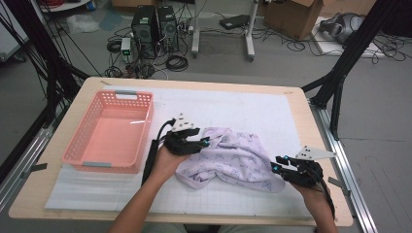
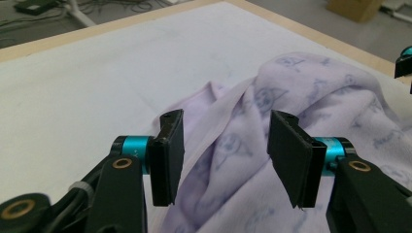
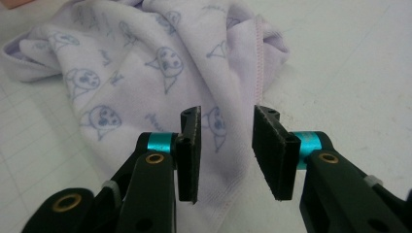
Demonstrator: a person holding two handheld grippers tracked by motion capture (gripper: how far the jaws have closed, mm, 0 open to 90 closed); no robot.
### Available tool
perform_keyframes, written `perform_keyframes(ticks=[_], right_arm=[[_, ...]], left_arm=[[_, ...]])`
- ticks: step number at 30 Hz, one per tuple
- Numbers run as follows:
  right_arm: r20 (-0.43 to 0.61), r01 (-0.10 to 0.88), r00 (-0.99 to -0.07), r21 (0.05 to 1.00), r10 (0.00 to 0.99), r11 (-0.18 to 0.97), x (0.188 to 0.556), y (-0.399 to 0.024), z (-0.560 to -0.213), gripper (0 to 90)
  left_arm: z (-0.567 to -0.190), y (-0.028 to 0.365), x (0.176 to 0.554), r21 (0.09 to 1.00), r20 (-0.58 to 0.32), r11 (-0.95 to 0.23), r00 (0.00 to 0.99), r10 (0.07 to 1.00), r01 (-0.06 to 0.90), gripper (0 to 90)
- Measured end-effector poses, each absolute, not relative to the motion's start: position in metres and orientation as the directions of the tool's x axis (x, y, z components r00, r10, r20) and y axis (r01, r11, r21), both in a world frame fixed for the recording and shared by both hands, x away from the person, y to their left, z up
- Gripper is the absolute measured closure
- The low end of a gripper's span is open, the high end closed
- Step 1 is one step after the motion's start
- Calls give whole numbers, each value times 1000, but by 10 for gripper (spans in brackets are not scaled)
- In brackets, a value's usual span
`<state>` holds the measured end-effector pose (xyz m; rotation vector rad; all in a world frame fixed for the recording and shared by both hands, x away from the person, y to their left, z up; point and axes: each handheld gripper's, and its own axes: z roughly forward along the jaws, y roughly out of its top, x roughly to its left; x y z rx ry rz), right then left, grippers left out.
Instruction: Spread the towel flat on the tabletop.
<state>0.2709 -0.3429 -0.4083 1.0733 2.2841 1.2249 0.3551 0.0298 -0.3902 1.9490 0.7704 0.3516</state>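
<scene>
Cloth [image 1: 233, 158], pale lilac with small printed cat faces, lies crumpled on the white gridded mat [image 1: 252, 109], a little toward five o'clock of the table's middle, one stitched hem running along its edge in the right gripper view. At the cloth's nine o'clock edge sits the left gripper [image 1: 205, 142], its jaws standing well apart with a raised fold of the fabric seen between them but not pinched; the pads [image 2: 167, 158] press on nothing. At the cloth's four o'clock corner sits the right gripper [image 1: 278, 164], its jaws parted to a moderate gap over the hem, the pads [image 3: 190, 153] clear of the fabric, so neither claw holds anything. Each gripper is carried by a hand coming in from six o'clock. Toward nine o'clock of the cloth, well apart from it, a pink plastic basket [image 1: 141, 128] stands on the mat. All of this rests on a wooden table [image 1: 311, 126].
</scene>
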Motion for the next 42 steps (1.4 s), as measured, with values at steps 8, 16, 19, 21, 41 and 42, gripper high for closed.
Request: perform_keyframes(ticks=[8, 16, 19, 21, 41, 42], right_arm=[[125, 491, -599, 838, 791, 239, 305, -340, -406, 538], [196, 573, -631, 770, 751, 280, 356, -301, -419, 673], [172, 560, -665, 758, 727, 333, 356, -297, -421, 839], [159, 549, -661, 768, 733, 328, 351, -302, -418, 846], [111, 556, -692, 711, 713, 430, 296, -374, -414, 833], [101, 539, -708, 718, 699, 442, 295, -371, -412, 810]], left_arm=[[-426, 6, 385, 780, -88, -412, 734, 673, 471, 636], [-419, 23, 380, 793, -114, -381, 730, 674, 476, 868], [-416, 37, 375, 806, -101, -359, 707, 700, 471, 875], [-414, 45, 372, 820, -87, -337, 682, 727, 463, 877], [-412, 80, 355, 879, -122, -170, 554, 824, 446, 584], [-411, 77, 357, 881, -122, -176, 571, 812, 439, 555]])
